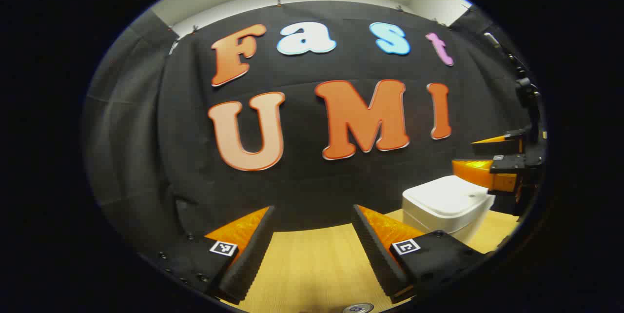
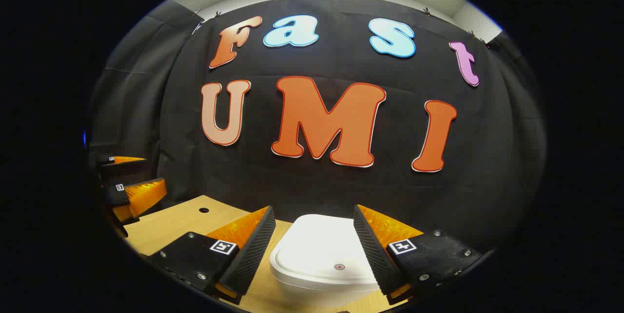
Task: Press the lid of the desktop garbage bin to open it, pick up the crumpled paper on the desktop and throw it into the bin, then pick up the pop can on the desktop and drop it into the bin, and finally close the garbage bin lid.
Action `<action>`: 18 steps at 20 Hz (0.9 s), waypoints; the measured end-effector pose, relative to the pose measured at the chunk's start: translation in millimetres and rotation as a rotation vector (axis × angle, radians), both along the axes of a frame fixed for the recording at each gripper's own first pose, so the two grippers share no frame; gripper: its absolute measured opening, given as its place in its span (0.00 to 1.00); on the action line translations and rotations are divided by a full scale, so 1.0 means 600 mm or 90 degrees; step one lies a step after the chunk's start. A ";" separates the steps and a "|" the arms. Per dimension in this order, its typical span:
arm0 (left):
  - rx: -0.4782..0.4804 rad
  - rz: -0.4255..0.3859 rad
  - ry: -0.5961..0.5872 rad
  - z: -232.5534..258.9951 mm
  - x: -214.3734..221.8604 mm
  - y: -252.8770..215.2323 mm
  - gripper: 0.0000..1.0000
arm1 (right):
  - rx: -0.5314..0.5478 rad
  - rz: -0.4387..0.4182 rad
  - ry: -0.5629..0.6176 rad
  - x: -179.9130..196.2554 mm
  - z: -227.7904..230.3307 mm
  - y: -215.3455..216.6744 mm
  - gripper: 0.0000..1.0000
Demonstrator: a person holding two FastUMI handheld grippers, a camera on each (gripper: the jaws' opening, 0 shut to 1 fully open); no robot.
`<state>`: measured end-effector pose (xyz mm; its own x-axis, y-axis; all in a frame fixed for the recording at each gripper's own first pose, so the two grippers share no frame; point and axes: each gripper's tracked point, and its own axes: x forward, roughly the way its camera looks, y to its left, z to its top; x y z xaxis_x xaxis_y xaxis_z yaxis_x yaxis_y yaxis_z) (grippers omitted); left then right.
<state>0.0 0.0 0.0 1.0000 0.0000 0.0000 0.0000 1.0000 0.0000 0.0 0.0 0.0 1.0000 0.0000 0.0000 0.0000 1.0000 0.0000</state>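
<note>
The white desktop bin [image 2: 324, 259] stands on the wooden table with its lid down, directly below and between the spread fingers of my right gripper [image 2: 312, 237], which is open and holds nothing. In the left gripper view the same bin [image 1: 446, 203] sits at the right, with the right gripper [image 1: 492, 157] hovering just above its far side. My left gripper [image 1: 312, 240] is open over bare table, left of the bin. The pop can's metal top [image 1: 358, 308] peeks in at the bottom edge, just under that gripper.
The wooden table [image 1: 312, 264] runs back to the black cloth wall. A small round hole [image 2: 204, 210] marks the tabletop left of the bin. The left gripper [image 2: 129, 181] is at the far left in the right gripper view.
</note>
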 end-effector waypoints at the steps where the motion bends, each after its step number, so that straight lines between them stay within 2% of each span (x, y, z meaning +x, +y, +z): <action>1: -0.007 -0.003 -0.007 0.000 0.001 0.001 0.99 | -0.001 0.001 -0.001 0.001 0.000 0.001 0.97; 10: -0.011 0.021 -0.032 0.015 0.004 0.011 1.00 | 0.000 -0.001 -0.003 0.008 0.003 -0.006 0.97; 18: -0.008 0.031 -0.017 0.005 0.007 0.019 0.99 | -0.002 -0.019 -0.006 0.010 0.006 -0.029 0.98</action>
